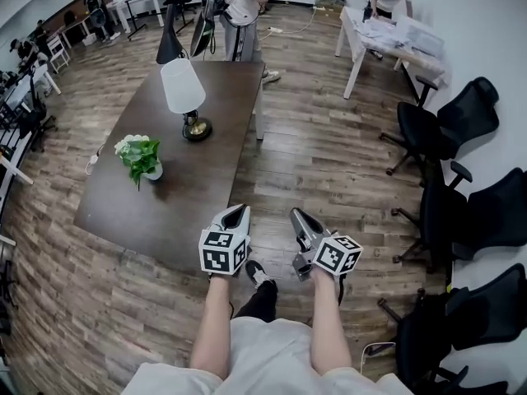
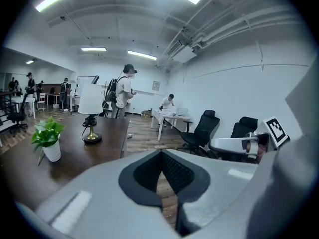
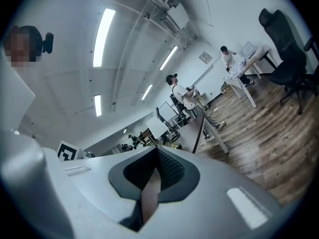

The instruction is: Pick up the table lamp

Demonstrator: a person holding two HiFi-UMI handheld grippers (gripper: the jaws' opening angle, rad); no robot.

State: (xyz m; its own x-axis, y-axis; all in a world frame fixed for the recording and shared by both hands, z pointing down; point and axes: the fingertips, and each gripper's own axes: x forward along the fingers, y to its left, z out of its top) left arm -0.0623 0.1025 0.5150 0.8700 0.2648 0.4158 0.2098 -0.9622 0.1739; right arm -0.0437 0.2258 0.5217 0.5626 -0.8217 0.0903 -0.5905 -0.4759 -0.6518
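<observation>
The table lamp [image 1: 184, 86] has a white shade and a round brass base, and it stands upright toward the far end of the dark brown table [image 1: 140, 212]. In the left gripper view the lamp [image 2: 90, 101] shows at the left, well beyond the jaws. My left gripper [image 1: 240, 211] hovers at the table's near right corner, shut and holding nothing. My right gripper [image 1: 297, 216] sits beside it over the wood floor, also shut and bare. Both are far short of the lamp. The left gripper [image 2: 161, 154] and right gripper [image 3: 157, 151] show pads meeting at the tips.
A potted green plant [image 1: 141, 157] stands on the table nearer than the lamp. Black office chairs [image 1: 449, 122] line the right side. A person [image 1: 239, 6] stands at the table's far end, and another leans over a white table [image 1: 387, 44] at the back right.
</observation>
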